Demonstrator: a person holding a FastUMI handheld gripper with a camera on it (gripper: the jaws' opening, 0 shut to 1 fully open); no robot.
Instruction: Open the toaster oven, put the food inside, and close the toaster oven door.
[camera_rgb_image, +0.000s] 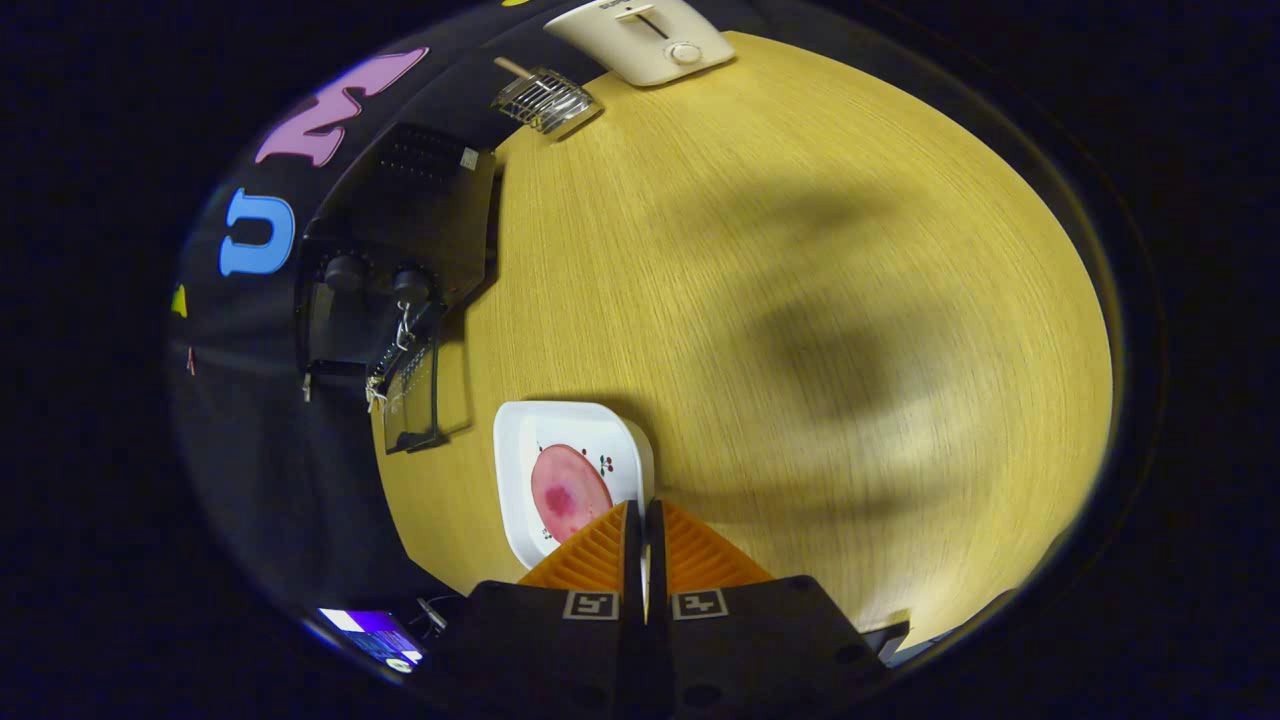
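Observation:
A white square plate (520, 450) lies on the wooden table (800, 300) with a round pink slice of food (568, 492) on it. My gripper (645, 512) sits at the plate's near right rim. Its fingers are closed to a thin slit, a white sliver of the rim shows in that slit, and they look shut on the plate's edge. The black toaster oven (410, 210) stands beyond the plate against the booth wall, with two knobs (378, 278). Its glass door (412, 398) hangs swung out, open, between oven and plate.
A cream pop-up toaster (645, 40) and a small wire rack (545, 100) stand at the far end of the table. Broad shadows fall across the bare wood ahead of the fingers. A lit screen (375, 635) sits beside the gripper body.

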